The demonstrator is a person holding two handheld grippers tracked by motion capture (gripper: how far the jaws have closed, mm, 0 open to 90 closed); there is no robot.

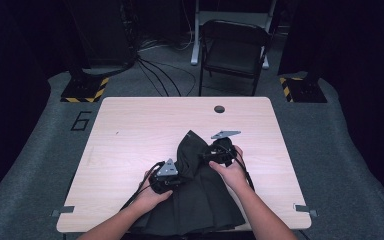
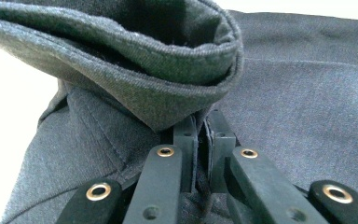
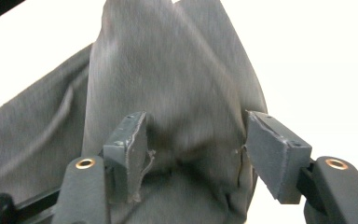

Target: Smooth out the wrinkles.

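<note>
Pale wood-grain table (image 1: pixel 130 135); dark grey woven garment (image 1: pixel 200 200), soft folds, lies at 6 o'clock. Left gripper (image 2: pixel 204 140) pinches a hem fold; right gripper (image 3: pixel 193 149) is spread, fabric between.

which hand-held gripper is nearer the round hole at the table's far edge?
Right. The right hand-held gripper sits over the dark garment up-table, just short of the round hole. The left hand-held gripper is lower and further left, clamped on the garment.
</note>
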